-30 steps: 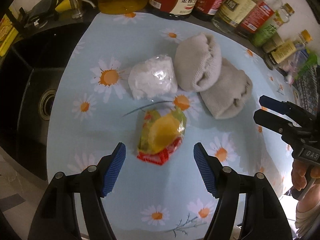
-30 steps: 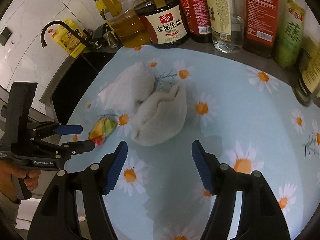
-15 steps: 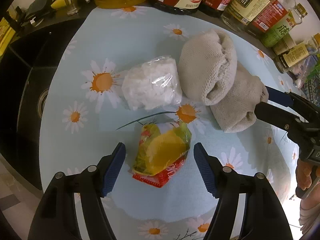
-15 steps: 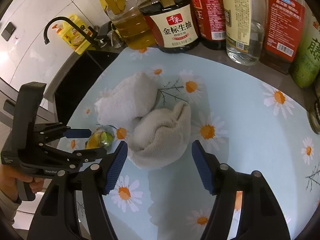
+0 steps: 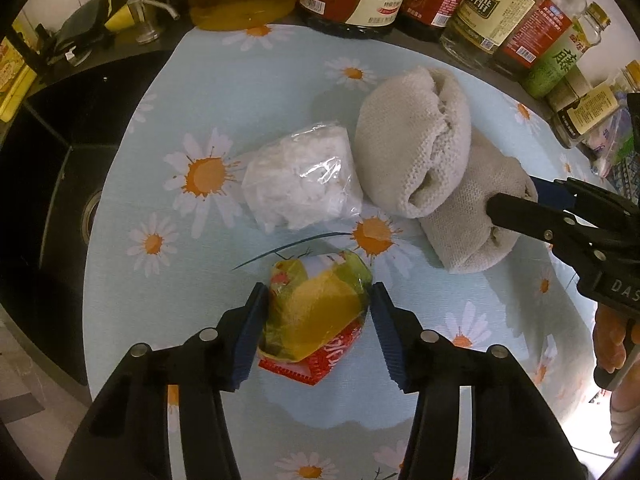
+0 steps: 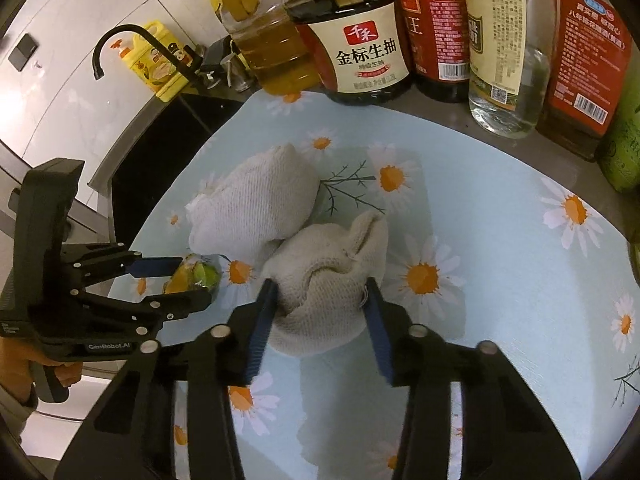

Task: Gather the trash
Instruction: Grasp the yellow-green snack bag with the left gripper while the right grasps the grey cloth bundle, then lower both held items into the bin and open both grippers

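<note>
A crumpled yellow, green and red snack wrapper lies on the daisy-print cloth. My left gripper is shut on it, both blue pads touching its sides; it also shows in the right wrist view. A clear bag of white scraps lies beyond it. Two beige knitted cloths lie side by side: the far one untouched, the near one pinched between the pads of my right gripper. The right gripper also shows in the left wrist view.
Oil and sauce bottles line the back edge of the counter. A black sink with a black tap lies to the left of the cloth. Smaller bottles stand at the right.
Both grippers moved forward and closed: the left onto the snack wrapper, the right onto the near beige cloth. Both were wide open before.
</note>
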### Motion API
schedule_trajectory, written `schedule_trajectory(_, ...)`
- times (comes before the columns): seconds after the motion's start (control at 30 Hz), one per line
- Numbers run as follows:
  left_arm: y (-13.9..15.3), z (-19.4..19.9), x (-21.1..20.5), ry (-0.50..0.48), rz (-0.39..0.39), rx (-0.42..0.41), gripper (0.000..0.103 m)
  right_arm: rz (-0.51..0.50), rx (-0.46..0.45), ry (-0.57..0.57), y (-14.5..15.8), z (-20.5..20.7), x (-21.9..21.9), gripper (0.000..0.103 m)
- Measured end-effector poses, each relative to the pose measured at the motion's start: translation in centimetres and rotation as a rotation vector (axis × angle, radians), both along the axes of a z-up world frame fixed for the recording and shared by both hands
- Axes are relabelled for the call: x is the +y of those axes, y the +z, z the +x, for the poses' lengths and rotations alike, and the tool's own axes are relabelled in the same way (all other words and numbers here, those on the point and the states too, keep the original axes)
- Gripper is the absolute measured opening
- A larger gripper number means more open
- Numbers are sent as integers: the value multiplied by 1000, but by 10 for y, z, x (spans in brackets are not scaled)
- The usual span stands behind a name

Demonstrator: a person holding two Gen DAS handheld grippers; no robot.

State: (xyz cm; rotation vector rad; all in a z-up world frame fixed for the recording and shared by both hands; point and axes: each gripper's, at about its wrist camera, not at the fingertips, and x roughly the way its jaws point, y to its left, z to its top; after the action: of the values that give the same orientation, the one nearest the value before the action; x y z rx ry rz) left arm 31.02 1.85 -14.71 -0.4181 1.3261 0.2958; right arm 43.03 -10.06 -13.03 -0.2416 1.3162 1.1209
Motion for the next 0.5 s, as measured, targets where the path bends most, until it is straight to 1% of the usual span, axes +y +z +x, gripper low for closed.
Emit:
schedule_trajectory(0.07,0,0,-1,0,1,-2,50,5,4,-8,0,1,-2,35)
schedule_trajectory(0.17,1,-5,-1,0,1,-4,50,9,2,-16,2,2,-5,32)
schedule_trajectory(0.33,3,-9,-1,-1,-3,-15,49,15,-5,-32,8,0,-12,30)
schedule_trajectory(0.5,11,-17,1,0,-2,-38,49,14,-18,-51,15,-5,-21,30)
